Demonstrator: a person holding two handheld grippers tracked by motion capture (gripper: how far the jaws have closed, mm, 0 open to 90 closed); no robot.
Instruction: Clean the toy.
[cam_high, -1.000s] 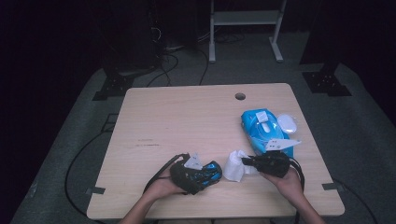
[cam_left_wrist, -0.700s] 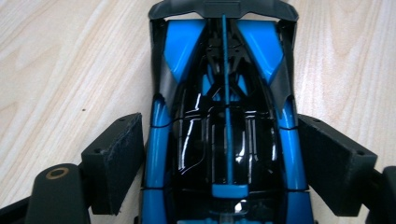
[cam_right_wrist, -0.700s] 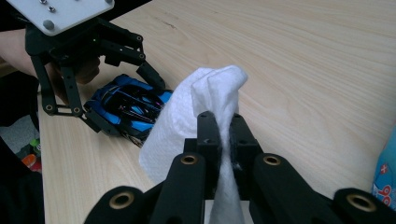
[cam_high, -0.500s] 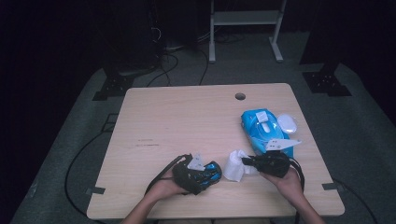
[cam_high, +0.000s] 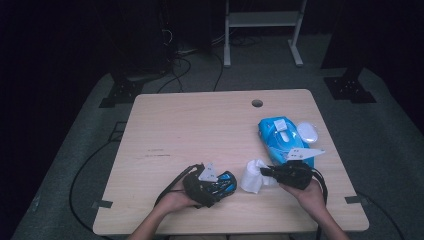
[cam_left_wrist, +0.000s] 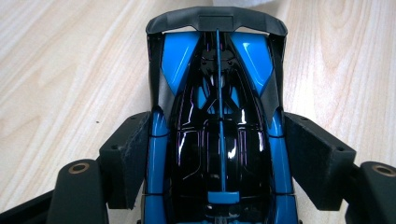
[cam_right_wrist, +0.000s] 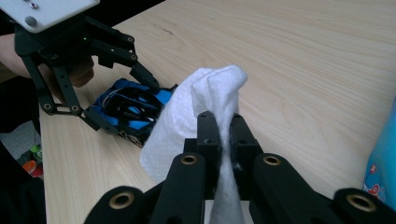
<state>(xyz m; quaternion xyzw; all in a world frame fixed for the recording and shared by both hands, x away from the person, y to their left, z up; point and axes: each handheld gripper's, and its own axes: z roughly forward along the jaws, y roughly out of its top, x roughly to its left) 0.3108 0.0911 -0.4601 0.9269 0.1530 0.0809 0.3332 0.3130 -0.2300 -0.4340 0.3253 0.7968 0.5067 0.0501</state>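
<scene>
A blue and black toy car lies on the table near the front edge. My left gripper is shut on it, with both pads pressed against the car's sides. My right gripper is shut on a crumpled white wipe, which hangs just right of the car, close to its end. The right gripper view has the car behind the wipe, with the left gripper around it.
A blue pack of wipes lies at the right of the wooden table, with a white oval object beside it. A cable hole sits near the far edge. Dark floor, cables and stands surround the table.
</scene>
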